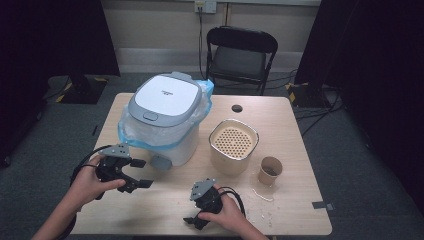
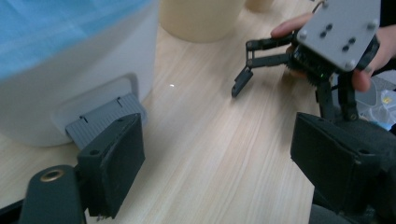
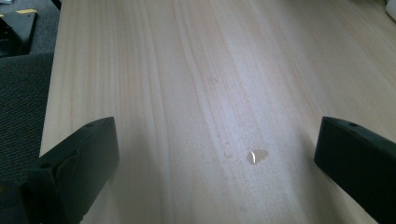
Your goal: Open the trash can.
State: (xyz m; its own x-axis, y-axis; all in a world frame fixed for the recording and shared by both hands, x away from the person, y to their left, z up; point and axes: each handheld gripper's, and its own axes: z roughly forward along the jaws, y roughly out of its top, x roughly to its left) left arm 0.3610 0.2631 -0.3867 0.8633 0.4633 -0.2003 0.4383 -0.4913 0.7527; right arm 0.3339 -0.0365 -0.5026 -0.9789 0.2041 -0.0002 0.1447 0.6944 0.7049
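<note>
Left gripper (image 1: 141, 173) held above the wooden surface (image 1: 165, 210) at the near left, jaws spread wide with nothing between them, pointing toward the grey pedal (image 1: 161, 162) at the foot of the white bin (image 1: 167, 117). In the left gripper view, that pedal (image 2: 105, 120) just beyond the left jaw, close to it, contact not clear. Bin standing on the left half of the surface, grey-and-white lid down, blue liner (image 1: 205, 97) bunched out under the rim.

Toward the middle, right gripper (image 1: 192, 220) low at the near edge of the surface, gripped by a hand (image 1: 227, 212), jaws open and empty, pointing left. From the right gripper view, bare wood between the two parted jaws, with a small wet spot (image 3: 254, 155) on the grain. Same gripper (image 2: 240, 77) seen across the surface in the left gripper view, its grey plate on top.

Further right, a beige container (image 1: 233, 145) with a perforated top, standing just beside the bin. Next to it, a paper cup (image 1: 270, 171), upright. In front of the cup, pale crumbs (image 1: 262, 196) scattered on the surface. Behind the surface, a dark folding chair (image 1: 240, 57).
</note>
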